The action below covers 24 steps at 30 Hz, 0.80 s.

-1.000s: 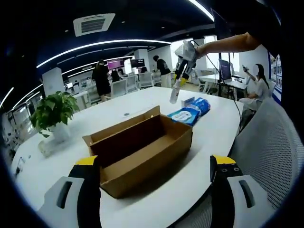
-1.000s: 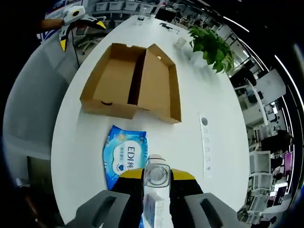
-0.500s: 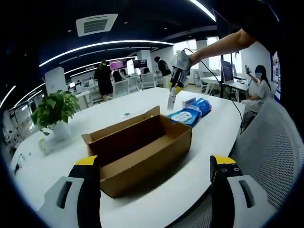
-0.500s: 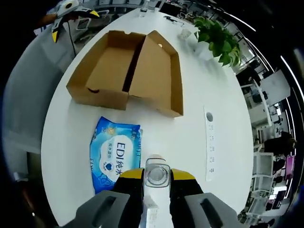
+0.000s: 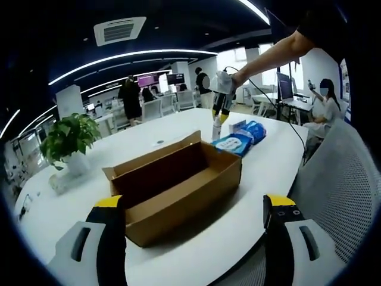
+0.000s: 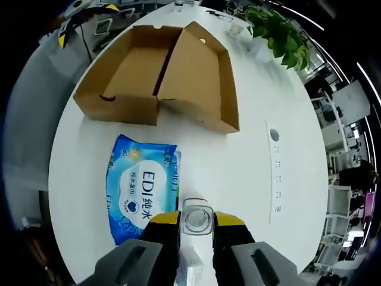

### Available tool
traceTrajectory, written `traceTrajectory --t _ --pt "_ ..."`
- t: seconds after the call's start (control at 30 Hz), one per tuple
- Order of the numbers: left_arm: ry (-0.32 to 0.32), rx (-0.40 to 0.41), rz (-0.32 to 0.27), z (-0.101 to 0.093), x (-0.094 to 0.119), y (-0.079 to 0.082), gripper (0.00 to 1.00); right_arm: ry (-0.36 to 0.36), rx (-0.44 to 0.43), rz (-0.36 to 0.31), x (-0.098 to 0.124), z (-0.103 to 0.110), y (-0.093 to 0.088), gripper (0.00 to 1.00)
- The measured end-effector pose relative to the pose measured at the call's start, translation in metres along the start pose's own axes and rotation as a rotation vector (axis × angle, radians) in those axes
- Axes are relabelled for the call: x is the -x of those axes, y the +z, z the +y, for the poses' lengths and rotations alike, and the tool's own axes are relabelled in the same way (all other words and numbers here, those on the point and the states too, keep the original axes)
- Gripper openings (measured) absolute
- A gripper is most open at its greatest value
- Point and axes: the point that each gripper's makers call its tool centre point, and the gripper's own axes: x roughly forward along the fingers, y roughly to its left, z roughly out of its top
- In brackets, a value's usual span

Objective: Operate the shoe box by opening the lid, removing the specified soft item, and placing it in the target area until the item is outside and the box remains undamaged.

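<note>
The brown cardboard shoe box (image 6: 161, 77) lies lid-open and empty at the upper centre of the right gripper view, so the soft item is already out: the blue wet-wipe pack (image 6: 143, 187) lies flat at lower left. The right gripper (image 6: 195, 221) pinches a clear bottle (image 6: 196, 217), probably for placing beside the pack. The left gripper (image 5: 193, 217) is spread wide, holding nothing, at the bottom of the left gripper view.
</note>
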Motion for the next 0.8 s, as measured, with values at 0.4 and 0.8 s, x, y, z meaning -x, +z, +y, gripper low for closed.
traceTrajectory --t 0.4,0.8 --pt "0.002 0.01 0.021 0.001 -0.003 -0.004 0.98 0.043 -0.046 -0.003 -0.002 -0.007 -0.005 0.16" --pt "0.045 0.059 0.031 0.012 -0.002 -0.007 0.94 0.056 -0.072 -0.002 -0.007 -0.013 -0.006 0.17"
